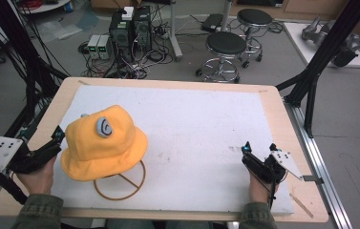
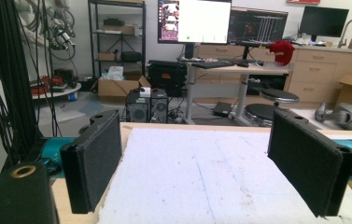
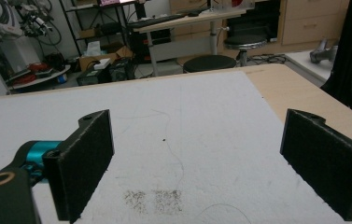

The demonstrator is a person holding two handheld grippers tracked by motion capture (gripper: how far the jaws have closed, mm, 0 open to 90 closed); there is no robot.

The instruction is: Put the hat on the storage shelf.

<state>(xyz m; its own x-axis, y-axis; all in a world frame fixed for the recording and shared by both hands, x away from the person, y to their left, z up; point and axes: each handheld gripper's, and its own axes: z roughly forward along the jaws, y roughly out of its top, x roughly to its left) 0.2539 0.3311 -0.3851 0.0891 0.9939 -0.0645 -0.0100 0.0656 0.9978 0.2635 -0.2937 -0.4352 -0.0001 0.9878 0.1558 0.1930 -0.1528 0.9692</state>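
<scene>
1. The table (image 1: 282, 124) is a pale wooden top covered almost wholly by a white mat (image 1: 201, 129), and it carries very little.
2. The yellow hat (image 1: 102, 143) is the biggest thing on the mat. It sits at the left front, upright, its crown bearing a grey patch, perched on a wooden stand (image 1: 122, 183) whose ring base pokes out from under the brim on the person's side.
3. The left gripper (image 1: 56, 139) lies at the table's left edge, just beside the hat's brim but apart from it. In the left gripper view its jaws stand wide apart with nothing between them, aimed past the hat over bare mat.
4. The right gripper (image 1: 259, 149) rests near the right front of the mat, well apart from the hat. Its jaws are likewise spread and empty in the right gripper view.
5. Judging from this, the work is at its very start: the approach to the hat, with no grasp made yet.
6. The next move probably calls for the left gripper to turn toward the brim and close on the soft fabric edge, while the right crosses the mat to take the opposite side or steady the stand so it does not tip as the hat lifts.
</scene>
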